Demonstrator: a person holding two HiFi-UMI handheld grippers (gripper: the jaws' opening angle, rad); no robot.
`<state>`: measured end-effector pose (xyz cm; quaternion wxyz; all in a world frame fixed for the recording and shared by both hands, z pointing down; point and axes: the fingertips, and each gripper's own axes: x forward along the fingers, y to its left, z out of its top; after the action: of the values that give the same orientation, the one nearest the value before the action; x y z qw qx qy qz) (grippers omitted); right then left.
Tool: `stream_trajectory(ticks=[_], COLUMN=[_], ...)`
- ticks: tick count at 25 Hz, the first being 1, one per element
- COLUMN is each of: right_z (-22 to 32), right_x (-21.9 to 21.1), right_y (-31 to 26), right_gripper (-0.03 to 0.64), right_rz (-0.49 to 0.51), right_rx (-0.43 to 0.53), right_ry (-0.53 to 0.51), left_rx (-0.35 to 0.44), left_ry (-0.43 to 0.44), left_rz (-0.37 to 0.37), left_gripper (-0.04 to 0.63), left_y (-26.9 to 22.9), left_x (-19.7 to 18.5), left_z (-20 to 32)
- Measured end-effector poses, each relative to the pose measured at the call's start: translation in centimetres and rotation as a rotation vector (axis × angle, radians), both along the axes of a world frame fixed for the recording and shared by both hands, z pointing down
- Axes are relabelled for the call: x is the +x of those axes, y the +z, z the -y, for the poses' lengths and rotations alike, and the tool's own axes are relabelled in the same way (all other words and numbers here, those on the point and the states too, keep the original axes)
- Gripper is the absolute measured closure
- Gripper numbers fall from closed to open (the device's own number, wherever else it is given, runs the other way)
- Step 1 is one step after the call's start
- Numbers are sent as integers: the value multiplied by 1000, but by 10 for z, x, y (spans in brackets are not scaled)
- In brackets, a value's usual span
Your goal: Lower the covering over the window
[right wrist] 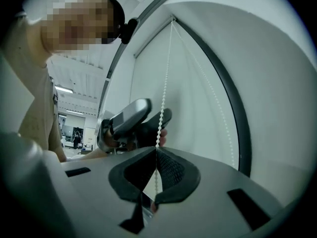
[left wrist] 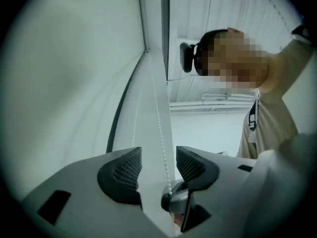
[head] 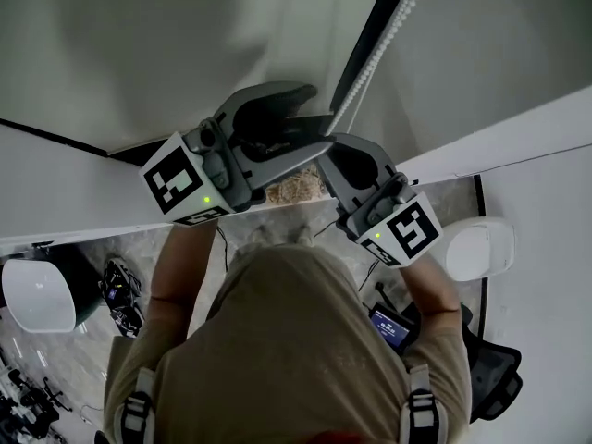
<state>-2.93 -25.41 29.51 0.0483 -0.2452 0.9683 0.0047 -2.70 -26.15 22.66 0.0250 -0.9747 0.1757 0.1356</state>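
**Right jaws pinch the bead chain; left jaws stand wide around it**

We see the right gripper (right wrist: pixel 156 148) clenched, its two black pads meeting on the white bead chain (right wrist: pixel 165 78). From the pinch the chain runs up to the top of the blind. The left gripper (left wrist: pixel 158 165) sits just beyond, higher on the same chain, with its jaws fully apart. The chain passes through that gap, nearer the right pad, and neither pad presses on it. The white blind (right wrist: pixel 193 98) hangs on the far side of both grippers, bounded on its right by a dark frame (right wrist: pixel 233 108), with the chain dangling in front of it.
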Motion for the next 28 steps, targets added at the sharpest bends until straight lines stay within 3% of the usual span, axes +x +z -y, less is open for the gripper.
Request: stream_trajectory(ticks=[1, 3, 5, 7, 10, 12, 13, 15, 16, 17, 19, 20, 22, 23, 24, 26, 28], right_z=[-2, -7, -12, -17, -10, -2, 2, 5, 5, 4, 0, -4, -8, -9, -11, -17, -24], right_x=[-4, -9, -1, 14, 8, -6, -10, -12, -11, -9, -12, -15, -18, -19, -20, -15, 1], right_y=[0, -4, -17, -37, -57, -58, -57, -56, -53, -45, -18, -7, -1, -2, -3, -7, -22], right_gripper=[603, 603, 600, 486, 485, 499, 576, 603, 603, 604, 604, 604, 604, 604, 604, 603, 426], right_rz=[-4, 0, 37, 120, 145, 93, 79, 83, 84, 76, 39, 23, 15, 16, 14, 18, 81], right_rx=[7, 30, 94, 138, 142, 140, 129, 104, 93, 71, 3, -16, -16, -8, 3, 46, 70], right_ry=[-6, -4, 30, 45, 21, 28, 35, 47, 52, 51, 24, 11, 2, 2, -2, -17, -19], left_rx=[10, -4, -13, -15, -75, -105, -106, -94, -98, -109, -88, -52, 14, 29, 31, 17, 3], left_ry=[-11, -19, -36, -60, -26, -3, 2, 16, 28, 37, 25, 15, -5, -18, -28, -49, -77], left_rz=[27, 31, 7, 42, 109, 118, 114, 89, 46, -13, -94, -88, -7, 37, 60, 54, 72], left_gripper=[373, 568, 572, 572, 572, 572, 572, 571, 522, 395, 387, 387, 387, 457, 569, 578, 578], left_y=[-3, -3, 0, 17, 63, 80, 82, 76, 68, 56, 24, 10, -6, -7, -5, 2, 17], left_x=[9, 12, 1, -8, 1, 6, 4, -7, -16, -25, -36, -32, -11, -2, 2, 0, -5], left_z=[2, 3, 0, -3, -10, -17, -19, -20, -20, -18, -13, -11, -8, -6, -5, -5, -7])
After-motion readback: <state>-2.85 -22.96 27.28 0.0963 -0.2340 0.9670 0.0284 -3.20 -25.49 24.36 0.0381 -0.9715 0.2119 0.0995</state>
